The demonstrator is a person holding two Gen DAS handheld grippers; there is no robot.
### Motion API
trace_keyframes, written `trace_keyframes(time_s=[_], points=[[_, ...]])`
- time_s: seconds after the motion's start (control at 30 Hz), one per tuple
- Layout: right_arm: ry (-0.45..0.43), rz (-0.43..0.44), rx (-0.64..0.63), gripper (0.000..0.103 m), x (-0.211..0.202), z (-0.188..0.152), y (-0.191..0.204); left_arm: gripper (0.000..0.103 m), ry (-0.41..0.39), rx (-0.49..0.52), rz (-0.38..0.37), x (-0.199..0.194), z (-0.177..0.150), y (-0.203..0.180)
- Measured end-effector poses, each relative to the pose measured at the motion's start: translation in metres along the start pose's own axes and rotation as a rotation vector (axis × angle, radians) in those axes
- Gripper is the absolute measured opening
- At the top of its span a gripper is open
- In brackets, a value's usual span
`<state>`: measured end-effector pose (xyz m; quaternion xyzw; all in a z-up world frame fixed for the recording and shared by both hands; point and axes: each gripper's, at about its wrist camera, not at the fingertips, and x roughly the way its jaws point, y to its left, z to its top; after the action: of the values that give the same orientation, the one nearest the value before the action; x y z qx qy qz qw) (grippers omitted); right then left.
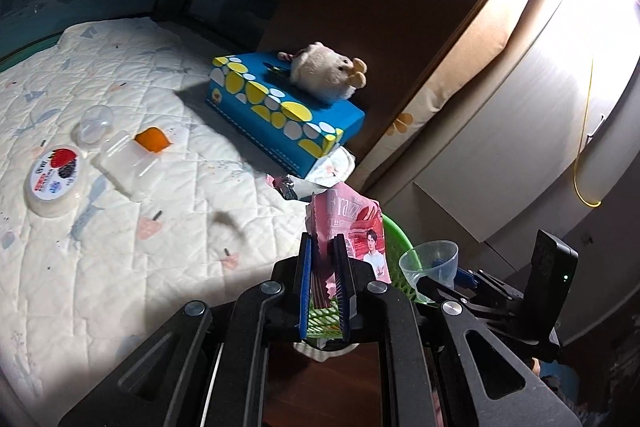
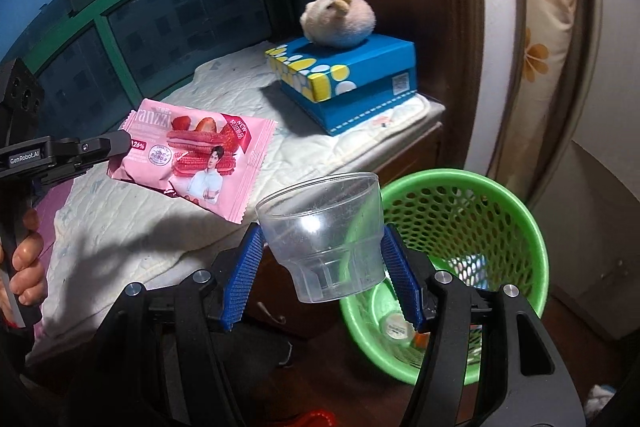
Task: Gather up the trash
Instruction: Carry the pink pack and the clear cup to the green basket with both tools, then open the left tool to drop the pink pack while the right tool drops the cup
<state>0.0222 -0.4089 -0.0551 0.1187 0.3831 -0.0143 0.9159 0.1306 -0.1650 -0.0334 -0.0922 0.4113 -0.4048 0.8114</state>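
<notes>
Looking along my left gripper (image 1: pixel 325 259), I see its blue pads clamped on the pink snack wrapper (image 1: pixel 352 227), which stands just beside the green basket (image 1: pixel 400 247); further from the basket, a yogurt tub (image 1: pixel 52 179) and an orange peel (image 1: pixel 151 139) lie on the quilted mattress (image 1: pixel 120 227).

From my right gripper (image 2: pixel 322 259) — its fingers grip a clear plastic cup (image 2: pixel 324 227) above the green mesh basket's (image 2: pixel 500 227) near rim, and the wrapper (image 2: pixel 192 159) hangs left of the basket — pinched in the left gripper (image 2: pixel 116 143).
</notes>
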Motion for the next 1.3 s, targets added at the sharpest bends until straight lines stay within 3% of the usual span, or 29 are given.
trace_keyframes(time_s=[0.37, 0.87, 1.03, 1.2, 1.3], points=[[-0.014, -0.107, 0.118, 0.061, -0.025, -0.021, -0.066, 0.011, 0.126, 0.081, -0.029, 0.072, -0.005, -0.054], [-0.008, -0.136, 0.213, 0.061, -0.037, -0.04, -0.104, 0.013, 0.256, 0.089, -0.049, 0.147, -0.025, -0.081], [-0.004, -0.136, 0.226, 0.061, -0.038, -0.044, -0.108, 0.034, 0.274, 0.078, -0.044, 0.153, -0.031, -0.079], [0.006, -0.129, 0.227, 0.061, -0.034, -0.044, -0.106, 0.042, 0.26, 0.087, -0.033, 0.141, -0.032, -0.076], [0.018, -0.121, 0.22, 0.061, -0.028, -0.044, -0.103, 0.052, 0.243, 0.105, -0.004, 0.13, -0.033, -0.074]])
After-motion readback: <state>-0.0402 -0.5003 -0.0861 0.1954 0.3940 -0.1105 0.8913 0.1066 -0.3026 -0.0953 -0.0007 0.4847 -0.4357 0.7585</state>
